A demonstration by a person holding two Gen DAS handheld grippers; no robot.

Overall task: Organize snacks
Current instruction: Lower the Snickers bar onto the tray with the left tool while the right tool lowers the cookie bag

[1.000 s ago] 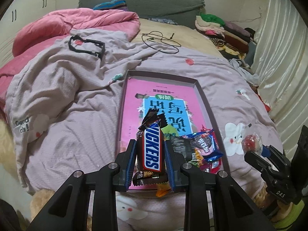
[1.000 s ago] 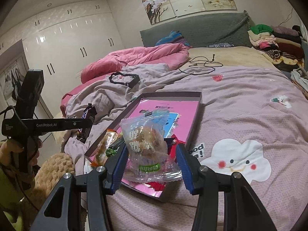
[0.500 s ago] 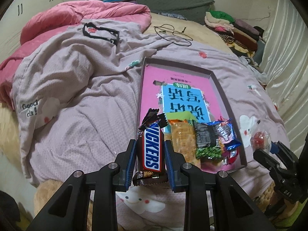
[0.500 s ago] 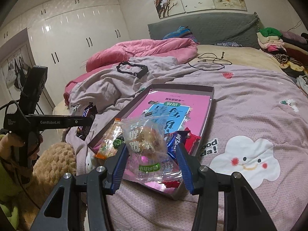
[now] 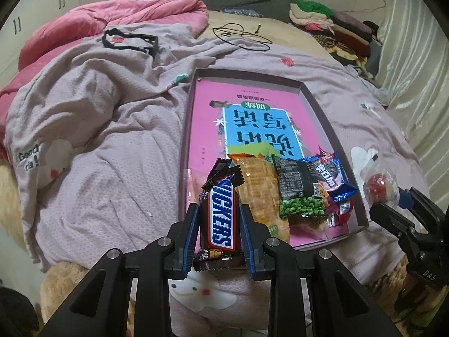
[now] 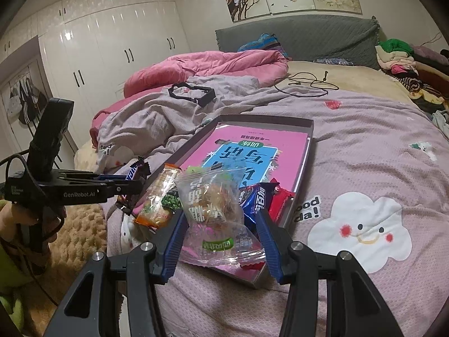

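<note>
My left gripper (image 5: 220, 219) is shut on a Snickers bar (image 5: 221, 213), held upright above the bed beside the tray's near left corner. My right gripper (image 6: 221, 224) is shut on a clear snack bag (image 6: 213, 210) over the tray's near end; it also shows at the right of the left wrist view (image 5: 393, 205). The grey tray (image 5: 317, 104) holds a pink book (image 5: 252, 118) and several snacks: an orange pack (image 5: 261, 185), a green pea pack (image 5: 300, 188) and a blue Oreo pack (image 5: 334, 177).
The tray lies on a lilac blanket (image 5: 112, 146) on the bed. A pink duvet (image 5: 98, 22) is bunched at the far left, with a black frame (image 5: 132, 42) and a black cable (image 5: 241, 33) beyond. Folded clothes (image 5: 331, 22) are piled at the far right.
Both grippers have drawn back toward the near end of the tray, each keeping its snack. The left gripper has shifted left of the tray, so more of the tray's snacks show.
</note>
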